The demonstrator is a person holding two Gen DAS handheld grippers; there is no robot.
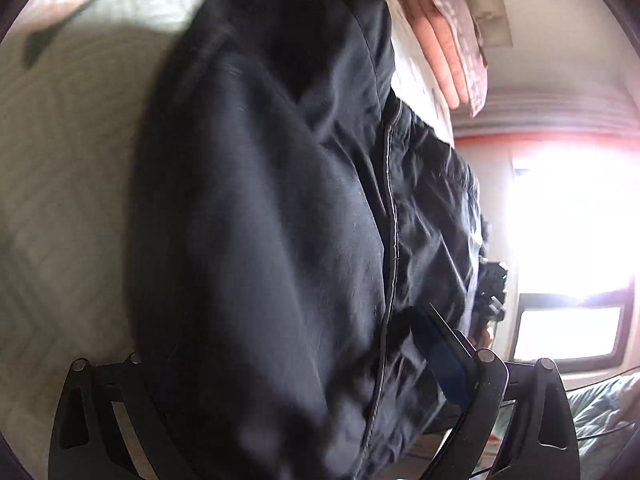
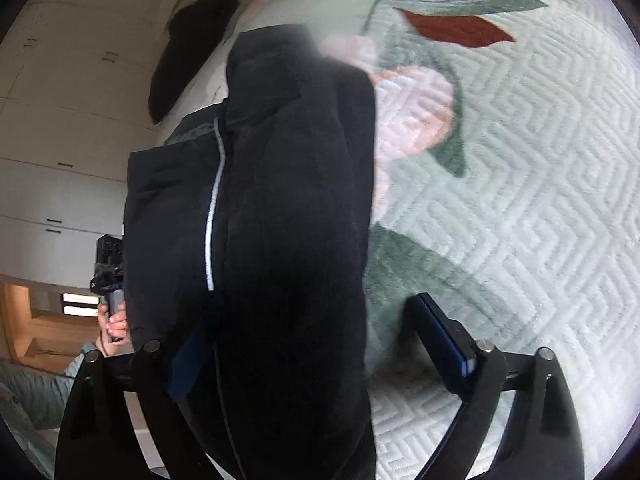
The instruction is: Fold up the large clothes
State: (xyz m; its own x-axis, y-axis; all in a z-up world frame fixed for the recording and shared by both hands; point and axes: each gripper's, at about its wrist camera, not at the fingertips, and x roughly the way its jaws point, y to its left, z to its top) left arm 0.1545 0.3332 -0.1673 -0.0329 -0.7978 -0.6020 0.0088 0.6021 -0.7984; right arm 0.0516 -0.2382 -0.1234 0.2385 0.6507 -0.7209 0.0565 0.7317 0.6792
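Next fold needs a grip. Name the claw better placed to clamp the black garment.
Left, probably: the black garment fills the left claw; the right claw gapes, one pad clear of cloth.

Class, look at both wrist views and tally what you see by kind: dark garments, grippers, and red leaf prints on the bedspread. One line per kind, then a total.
Dark garments: 2, the black jacket between the jaws and a dark piece further off.
Grippers: 2, left gripper, right gripper.
Red leaf prints: 1.
Total: 5

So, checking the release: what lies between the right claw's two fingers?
The black garment fills most of the gap; bare quilt shows on one side. Right wrist view.
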